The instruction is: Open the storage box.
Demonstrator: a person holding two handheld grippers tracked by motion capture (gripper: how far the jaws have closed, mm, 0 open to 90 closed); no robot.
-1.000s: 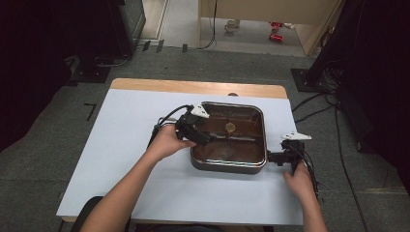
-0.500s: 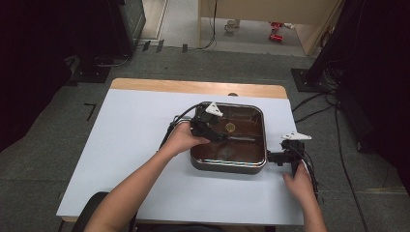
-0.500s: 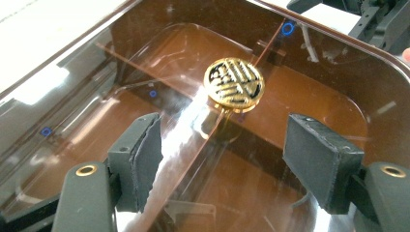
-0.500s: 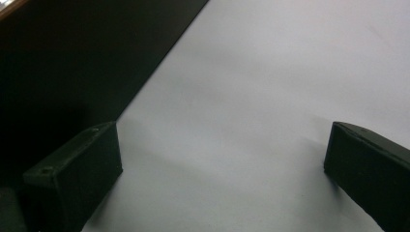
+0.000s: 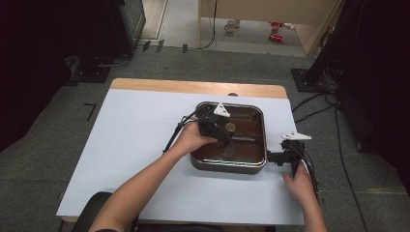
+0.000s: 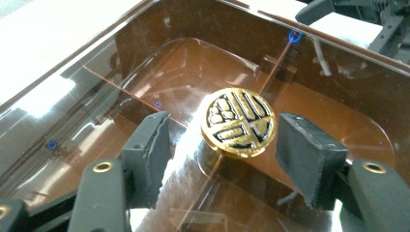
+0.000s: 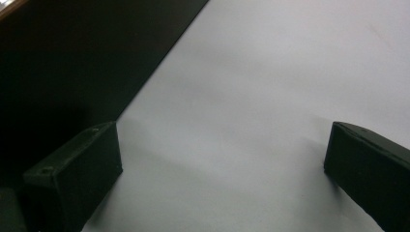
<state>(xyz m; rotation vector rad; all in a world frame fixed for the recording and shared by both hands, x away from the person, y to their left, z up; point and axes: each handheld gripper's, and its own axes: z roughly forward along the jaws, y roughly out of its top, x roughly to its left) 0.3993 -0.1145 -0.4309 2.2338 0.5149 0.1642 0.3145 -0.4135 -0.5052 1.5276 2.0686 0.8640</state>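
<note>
The fingers point(image 6: 147, 147) of our left gripper point(image 6: 227, 145) stand one on each side of the round gold knob with black embossed markings point(image 6: 238, 122), and a gap shows between each pad and the knob's rim. The jaws have just been closing, with the knob between them, but they do not yet press on it. We therefore treat the grip as not made.

The knob sits at the centre of the brown tinted glass lid point(image 6: 145, 87), which covers the square dark metal pan point(image 5: 231, 164) on the pale blue table top point(image 5: 135, 140). A second ago our left gripper point(image 5: 220, 126) was at the pan's left rim with its jaws wider; it has since moved in over the lid and come down to the knob. We judge that the lid is about to be lifted, and that only the final closing on the knob remains before the lift.

Our right gripper point(image 5: 285, 155) has held its place just beside the pan's right side. Its fingers point(image 7: 72, 169) stand wide apart over bare table top with nothing between them, near the pan's dark wall point(image 7: 72, 63).
</note>
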